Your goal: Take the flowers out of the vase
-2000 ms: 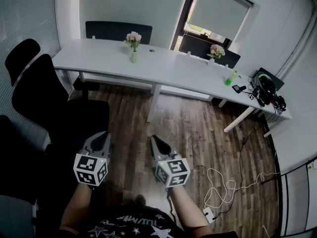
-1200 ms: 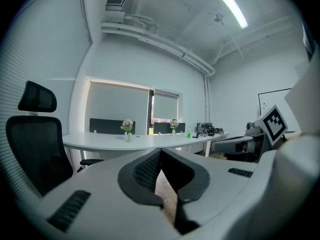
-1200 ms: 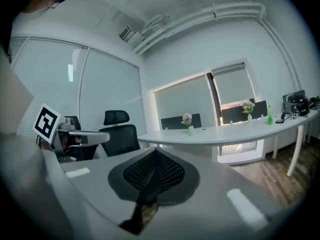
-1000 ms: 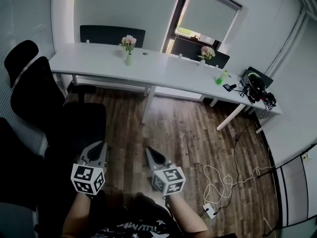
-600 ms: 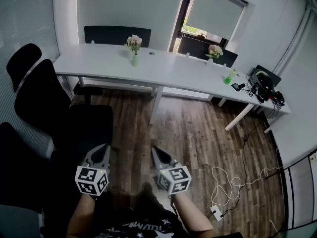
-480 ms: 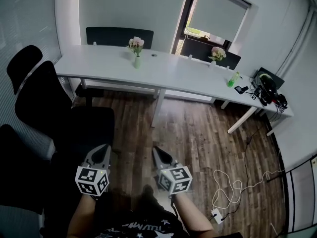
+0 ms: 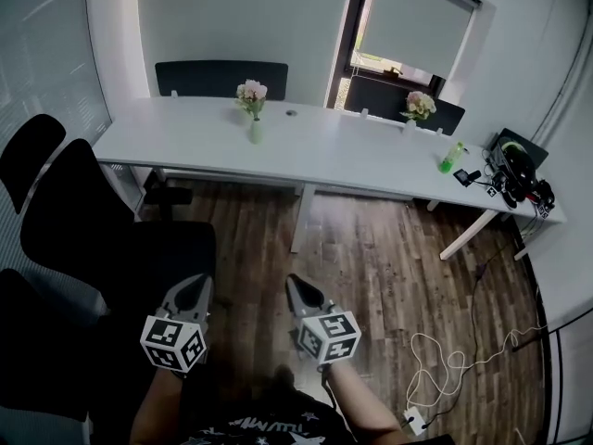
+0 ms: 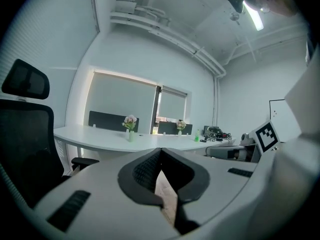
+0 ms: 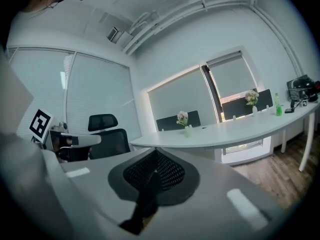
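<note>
- Left gripper (image 7: 195,284): shut tight, nothing between the jaws; hangs low at the near edge, over a dark chair (image 7: 139,248) and wood floor (image 7: 371,248).
- Right gripper (image 7: 296,284): likewise closed and empty; level with the left one, just to its right.
- Flowers (image 7: 250,91): pink heads, green leaves, upright in a small pale vase (image 7: 255,132); on the long white table (image 7: 352,160) at the far side, left of middle, well apart from both grippers.
- Second bunch (image 7: 420,103): in a like vase farther right on the same table, below the window (image 7: 408,35); cannot tell which one the task means. Left one straight ahead in both gripper views.
- Vase contents: stems only, as far as seen; water or none, too small to tell.
- Handling, by judgement: probably light; stems thin and springy or soft; heads easily crushed. Vase narrow and light, apt to tip or ride up with the stems.
- Hold, by judgement: pinch the bunched stems just above the vase mouth, below the leaves, never the blooms; steady the vase body with the other gripper; draw straight up.
- Also on the table: green bottle (image 7: 451,156) toward the right, dark gear (image 7: 519,170) at the right end.
- Task not begun: flowers in the vase; approach to the table and opening of jaws to come first.
</note>
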A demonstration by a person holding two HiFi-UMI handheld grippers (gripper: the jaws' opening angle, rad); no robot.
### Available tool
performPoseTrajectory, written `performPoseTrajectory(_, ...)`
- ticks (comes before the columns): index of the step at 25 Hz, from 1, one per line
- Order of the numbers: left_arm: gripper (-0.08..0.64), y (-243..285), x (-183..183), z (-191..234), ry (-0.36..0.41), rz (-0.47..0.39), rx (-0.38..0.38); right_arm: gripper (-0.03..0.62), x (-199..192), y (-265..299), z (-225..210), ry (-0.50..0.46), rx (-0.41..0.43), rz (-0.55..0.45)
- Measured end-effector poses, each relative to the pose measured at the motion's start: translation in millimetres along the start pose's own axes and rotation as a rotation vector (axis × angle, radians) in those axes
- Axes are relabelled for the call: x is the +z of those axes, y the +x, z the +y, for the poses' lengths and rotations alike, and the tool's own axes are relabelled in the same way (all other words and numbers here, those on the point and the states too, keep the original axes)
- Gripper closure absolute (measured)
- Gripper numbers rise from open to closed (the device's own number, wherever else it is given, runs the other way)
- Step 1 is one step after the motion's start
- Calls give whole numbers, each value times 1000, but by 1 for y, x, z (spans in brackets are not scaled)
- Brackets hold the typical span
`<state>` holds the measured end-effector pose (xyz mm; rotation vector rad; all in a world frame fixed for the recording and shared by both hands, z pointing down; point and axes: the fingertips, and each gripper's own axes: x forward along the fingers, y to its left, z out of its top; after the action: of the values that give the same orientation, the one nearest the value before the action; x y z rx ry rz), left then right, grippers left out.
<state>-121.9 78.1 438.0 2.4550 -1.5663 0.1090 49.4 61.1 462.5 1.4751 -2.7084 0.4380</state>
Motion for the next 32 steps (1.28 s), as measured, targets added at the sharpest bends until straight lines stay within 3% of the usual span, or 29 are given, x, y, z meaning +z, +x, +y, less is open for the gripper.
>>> performPoseTrajectory(10, 552, 73, 24, 8, -14, -13, 43, 591, 36, 48, -57, 15, 48, -26)
performPoseTrajectory(19, 551, 123, 36, -10, -4, -33, 67, 591, 54, 67, -104, 3, 95, -31)
performPoseTrajectory(32, 552, 183, 54, 12, 17, -43, 41, 591, 58, 102, -143, 14, 64, -26)
